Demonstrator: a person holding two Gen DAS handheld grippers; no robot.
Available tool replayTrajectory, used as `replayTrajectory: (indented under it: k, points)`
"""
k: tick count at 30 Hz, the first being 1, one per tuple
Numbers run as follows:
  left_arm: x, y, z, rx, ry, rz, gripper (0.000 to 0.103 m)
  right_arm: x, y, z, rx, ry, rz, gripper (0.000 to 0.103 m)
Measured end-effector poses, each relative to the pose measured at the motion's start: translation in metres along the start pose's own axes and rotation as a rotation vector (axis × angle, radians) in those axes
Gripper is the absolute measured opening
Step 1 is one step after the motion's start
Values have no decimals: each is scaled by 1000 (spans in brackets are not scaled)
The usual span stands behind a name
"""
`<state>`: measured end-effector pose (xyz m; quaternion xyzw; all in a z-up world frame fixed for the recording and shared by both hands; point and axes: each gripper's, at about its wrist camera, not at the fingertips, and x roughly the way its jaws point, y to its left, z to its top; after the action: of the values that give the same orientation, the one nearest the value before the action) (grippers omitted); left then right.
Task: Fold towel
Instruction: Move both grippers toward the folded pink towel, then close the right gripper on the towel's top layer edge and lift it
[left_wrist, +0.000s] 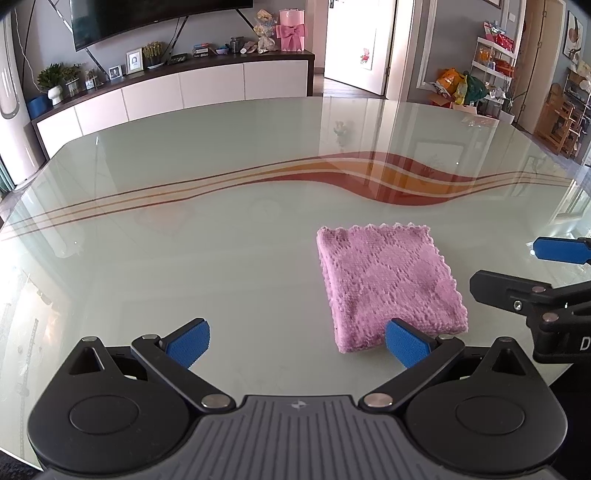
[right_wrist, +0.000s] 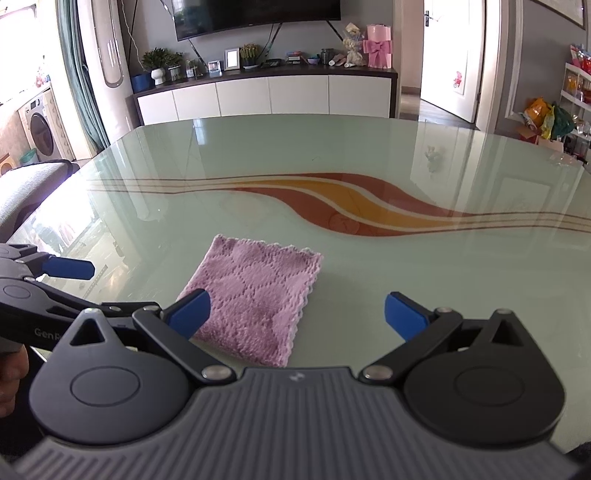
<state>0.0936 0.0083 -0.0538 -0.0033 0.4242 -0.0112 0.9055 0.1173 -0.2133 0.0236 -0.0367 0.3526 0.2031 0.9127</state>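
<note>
the only lettering that reads stands on the black gripper bodies. in the right wrist view the left gripper carries pale letters "genr" along its side arm, cut off by the other gripper's housing. in the left wrist view the right gripper shows a single white "d" at the frame's edge, the rest out of view.
</note>
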Motion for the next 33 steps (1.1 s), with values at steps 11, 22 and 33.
replayTrajectory:
  k: [11, 22, 33]
  points:
    - [19, -2, 8, 10, -1, 4, 102, 16, -6, 3, -9, -1, 2, 100]
    - [36, -8, 16, 45, -20, 14, 102, 44, -13, 6, -36, 29, 55, 68]
    - [48, -8, 19, 56, -22, -9, 102, 64, -13, 11, -37, 55, 70, 42]
